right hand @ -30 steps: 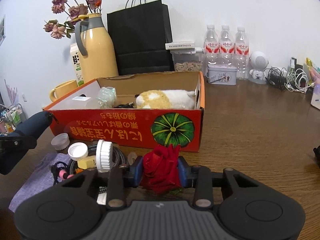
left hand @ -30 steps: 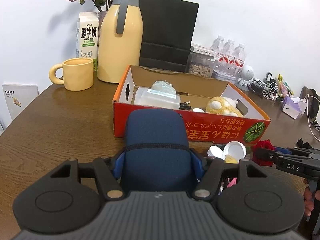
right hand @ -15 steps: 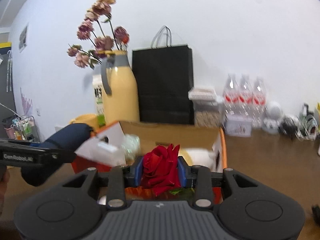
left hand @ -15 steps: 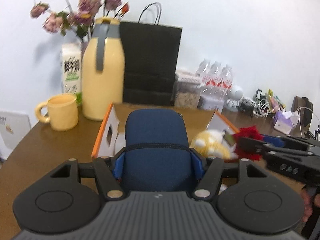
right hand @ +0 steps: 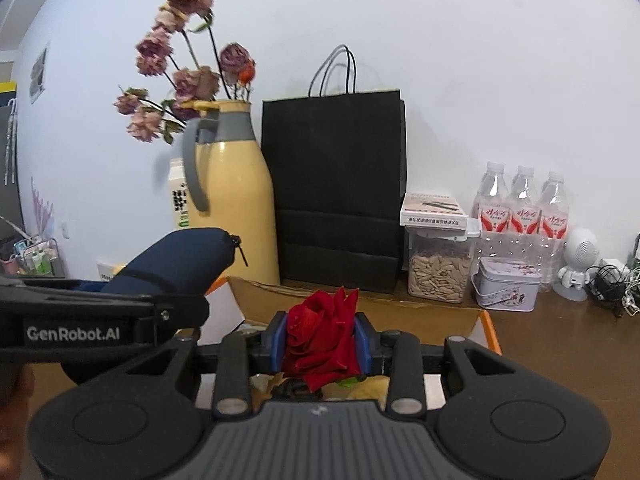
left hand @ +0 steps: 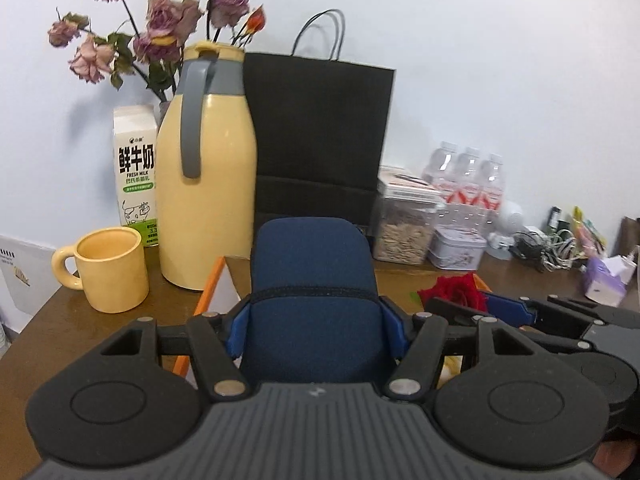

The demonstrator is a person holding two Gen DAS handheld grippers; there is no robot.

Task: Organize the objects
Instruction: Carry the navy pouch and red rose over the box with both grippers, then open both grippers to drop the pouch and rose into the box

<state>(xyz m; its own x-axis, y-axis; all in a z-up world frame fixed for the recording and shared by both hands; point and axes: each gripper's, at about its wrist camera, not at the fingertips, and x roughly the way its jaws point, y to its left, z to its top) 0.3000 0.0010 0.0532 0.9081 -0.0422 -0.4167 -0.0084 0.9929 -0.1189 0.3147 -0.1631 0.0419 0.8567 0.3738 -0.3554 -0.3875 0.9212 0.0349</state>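
**op_remote:** ok so here's where I'm at. My left gripper [left hand: 312,322] has its blue pads pinching a navy zip pouch [left hand: 312,276] on both sides, with the pouch sticking out past the fingertips. My right gripper [right hand: 320,342] is clamped on a red rose [right hand: 322,338] by the bloom, petals bulging between the pads. Both are up in the air over the orange-edged cardboard box [right hand: 486,330], pretty close to each other: from the left cam I can see the rose just beside the pouch

**tablewatch:** so both go in the box? what's behind it

**op_remote:** that's my guess, yeah. Behind the box there's a yellow thermos jug [left hand: 206,184] with dried flowers [left hand: 160,36] poking up near it, a black paper bag [left hand: 320,140], a milk carton [left hand: 135,176] and a yellow mug [left hand: 110,270] off to the left

**tablewatch:** what worries you

**op_remote:** mostly the two grippers bumping, since they're nearly side by side and the box opening isn't huge. Also I'm holding the rose by the petals, not a stem, so any squeeze or snag could crush it or tear it loose. And the pouch is soft and hangs forward, so if I swing wide it might clip the jug. I also can't see the box floor from either cam right now, so I'd be dropping half blind
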